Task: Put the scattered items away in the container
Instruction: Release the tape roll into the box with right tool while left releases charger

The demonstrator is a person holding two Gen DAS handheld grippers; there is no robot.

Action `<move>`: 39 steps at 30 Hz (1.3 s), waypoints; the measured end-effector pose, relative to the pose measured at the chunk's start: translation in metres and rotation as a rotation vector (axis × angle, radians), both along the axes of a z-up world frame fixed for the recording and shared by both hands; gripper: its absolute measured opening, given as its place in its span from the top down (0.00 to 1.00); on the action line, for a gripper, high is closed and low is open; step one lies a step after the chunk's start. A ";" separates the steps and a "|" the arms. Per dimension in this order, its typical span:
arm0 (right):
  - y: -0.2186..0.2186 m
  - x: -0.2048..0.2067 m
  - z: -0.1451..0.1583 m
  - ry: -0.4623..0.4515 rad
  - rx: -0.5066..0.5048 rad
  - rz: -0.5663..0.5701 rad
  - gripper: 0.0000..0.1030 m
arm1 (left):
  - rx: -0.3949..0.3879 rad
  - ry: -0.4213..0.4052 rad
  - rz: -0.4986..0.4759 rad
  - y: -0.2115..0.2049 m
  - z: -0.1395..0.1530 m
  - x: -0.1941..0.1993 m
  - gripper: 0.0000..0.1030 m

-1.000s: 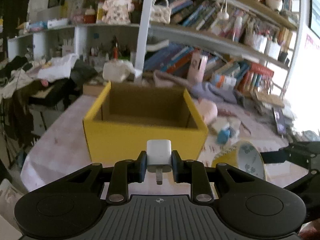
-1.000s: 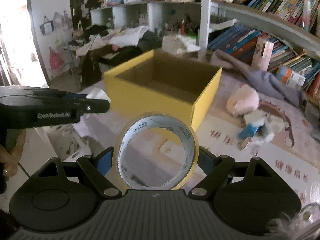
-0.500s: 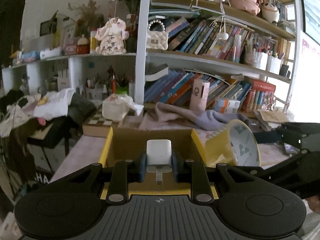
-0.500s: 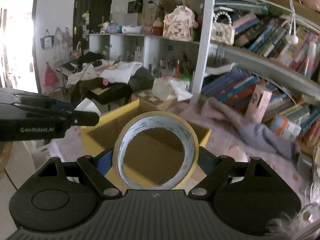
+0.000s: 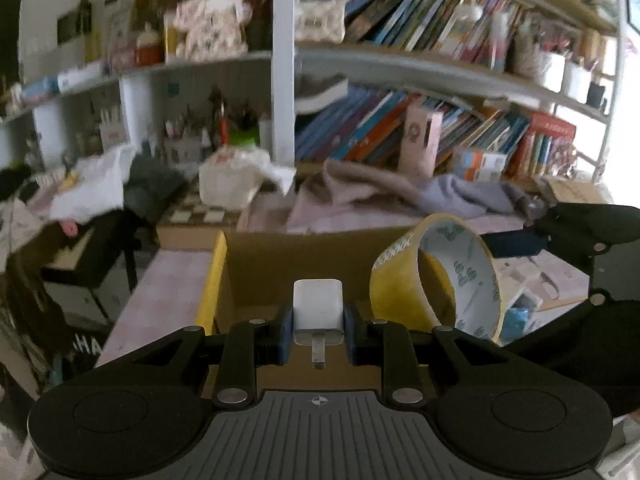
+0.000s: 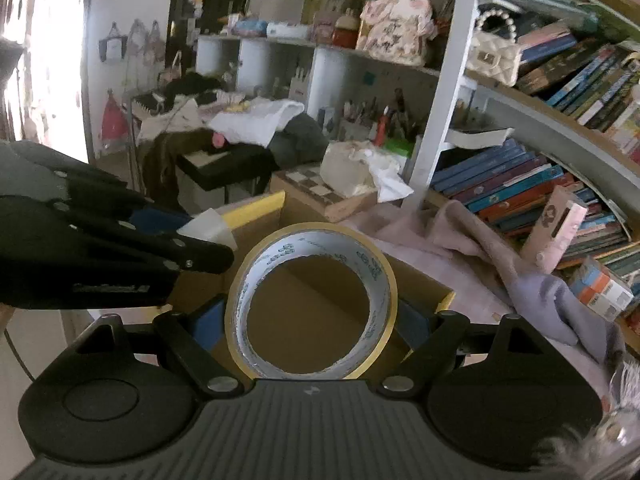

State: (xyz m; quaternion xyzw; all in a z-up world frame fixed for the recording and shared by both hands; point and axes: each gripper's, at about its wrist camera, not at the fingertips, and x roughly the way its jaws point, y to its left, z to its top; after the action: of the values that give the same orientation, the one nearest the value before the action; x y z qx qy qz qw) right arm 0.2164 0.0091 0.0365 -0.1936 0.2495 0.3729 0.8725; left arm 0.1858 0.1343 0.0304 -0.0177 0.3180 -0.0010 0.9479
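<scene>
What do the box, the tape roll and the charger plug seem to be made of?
Box: cardboard, brown matte inside, yellow outside. Tape roll: yellow, probably plastic film, on a printed white core. Charger plug: smooth white plastic, seemingly a metal prong.

White charger (image 5: pixel 318 304), yellow tape roll (image 6: pixel 311 300) with white printed lining, yellow box (image 5: pixel 210 276) with brown inside, black-and-white checkered board (image 6: pixel 316 188)

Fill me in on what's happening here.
A person is tidying up with a handheld gripper in each hand. The left gripper is shut on a white charger, and the right gripper is clamped across a roll of yellow tape. Both are held over the open yellow box, side by side. Neither item has been let go yet, and no other item shows inside the box.
</scene>
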 end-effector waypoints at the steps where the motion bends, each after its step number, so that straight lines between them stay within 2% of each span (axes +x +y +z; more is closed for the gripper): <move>1: 0.003 0.006 -0.004 0.006 -0.014 0.007 0.17 | -0.002 0.018 0.010 0.001 -0.004 0.007 0.77; 8: 0.032 0.054 -0.040 0.064 -0.188 0.068 0.17 | 0.027 0.147 0.004 -0.001 -0.032 0.049 0.77; 11: 0.041 0.067 -0.050 0.059 -0.249 0.099 0.17 | 0.013 0.196 -0.002 0.002 -0.041 0.062 0.77; 15: 0.052 0.079 -0.062 0.067 -0.327 0.153 0.17 | 0.031 0.242 0.012 0.003 -0.051 0.074 0.77; 19: 0.059 0.085 -0.074 0.093 -0.390 0.209 0.17 | 0.056 0.286 0.012 0.000 -0.059 0.082 0.77; 23: 0.061 0.087 -0.082 0.105 -0.408 0.226 0.17 | 0.078 0.306 0.004 -0.005 -0.063 0.083 0.76; 26: 0.060 0.089 -0.081 0.108 -0.392 0.217 0.17 | 0.079 0.298 -0.002 -0.007 -0.061 0.082 0.70; 28: 0.058 0.087 -0.079 0.097 -0.386 0.207 0.16 | 0.077 0.293 0.010 -0.005 -0.059 0.081 0.61; 30: 0.056 0.085 -0.077 0.089 -0.381 0.201 0.16 | 0.071 0.271 0.021 -0.003 -0.054 0.078 0.43; 32: 0.052 0.082 -0.073 0.091 -0.363 0.199 0.15 | 0.060 0.247 0.023 -0.001 -0.047 0.072 0.37; 39: 0.040 0.069 -0.046 0.054 -0.276 0.162 0.11 | 0.059 0.155 0.011 -0.003 -0.019 0.050 0.27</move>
State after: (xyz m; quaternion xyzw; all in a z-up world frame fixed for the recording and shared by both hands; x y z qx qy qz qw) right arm 0.2851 0.0490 -0.0093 -0.3211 0.3051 0.4093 0.7977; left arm 0.2354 0.1309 0.0117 0.0087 0.3901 0.0148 0.9206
